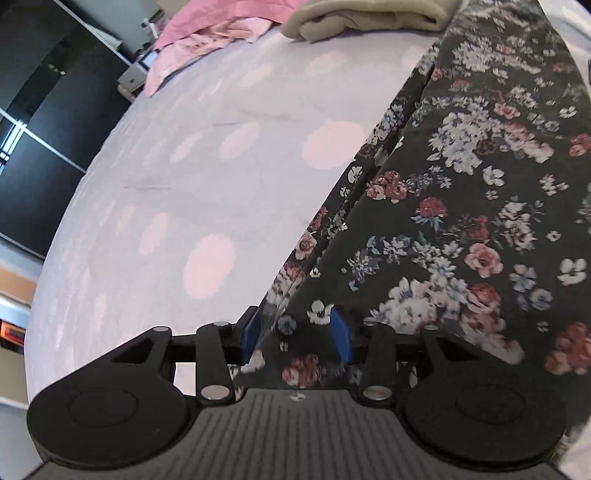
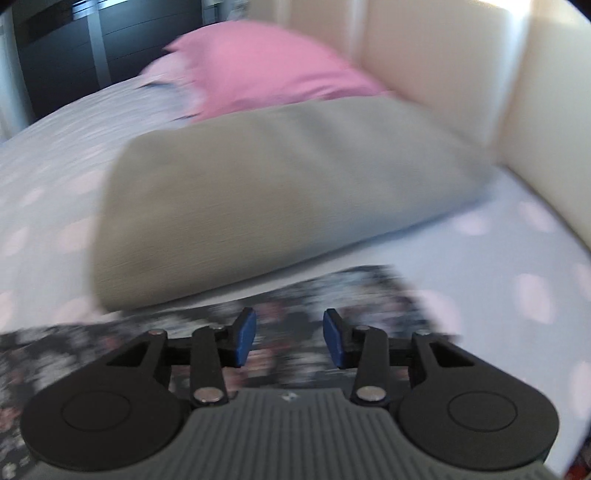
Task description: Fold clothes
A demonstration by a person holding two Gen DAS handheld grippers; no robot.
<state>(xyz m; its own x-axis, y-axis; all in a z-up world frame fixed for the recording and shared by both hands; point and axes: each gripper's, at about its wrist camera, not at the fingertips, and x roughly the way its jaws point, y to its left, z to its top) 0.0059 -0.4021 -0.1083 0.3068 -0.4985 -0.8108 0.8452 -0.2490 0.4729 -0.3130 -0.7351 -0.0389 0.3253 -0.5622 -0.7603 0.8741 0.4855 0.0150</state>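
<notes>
A dark floral garment lies flat in a long strip on the right side of the bed in the left wrist view. My left gripper hovers over its near left edge. Its blue pads stand apart, and the cloth edge runs between them without being pinched. In the blurred right wrist view, my right gripper is open above a corner of the same floral garment, with nothing gripped.
A folded beige garment lies just beyond the floral one, also seen as a beige garment. A pink garment is heaped behind it. The bed sheet is pale with pink dots. A cream headboard stands right, dark wardrobes left.
</notes>
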